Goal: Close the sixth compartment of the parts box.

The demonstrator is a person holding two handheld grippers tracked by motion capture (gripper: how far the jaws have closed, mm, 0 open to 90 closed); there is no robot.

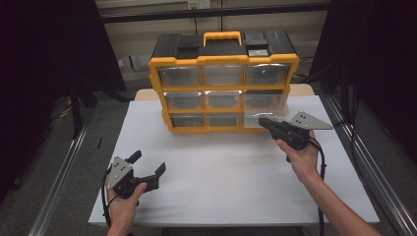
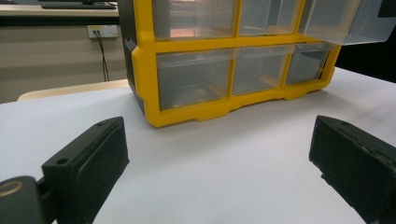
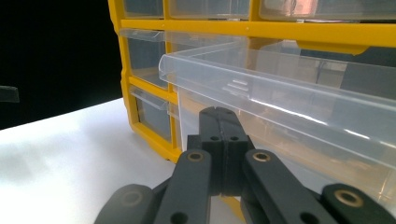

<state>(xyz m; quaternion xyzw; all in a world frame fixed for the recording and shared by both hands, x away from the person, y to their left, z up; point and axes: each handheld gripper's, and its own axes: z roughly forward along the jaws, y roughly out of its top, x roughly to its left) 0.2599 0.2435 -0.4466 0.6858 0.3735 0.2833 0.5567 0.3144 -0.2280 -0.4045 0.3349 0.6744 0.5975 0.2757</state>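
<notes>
The right gripper (image 3: 223, 122) hides whatever its closed jaws pinch on the clear drawer (image 3: 299, 107), whose right end runs off the frame; drawer contents are unreadable

a clear plastic drawer (image 1: 265, 112) with a moulded lip along its front edge is pulled partway out of the right-hand column of a yellow and black storage cabinet (image 1: 223, 81), low down in the frame, and juts forward level over the white table (image 1: 221, 172). the cabinet stands upright towards the back of the table, with three rows of three see-through drawers, a black top and a yellow carry handle; its other drawers sit pushed in. no contents can be made out in the pulled-out drawer.
</notes>
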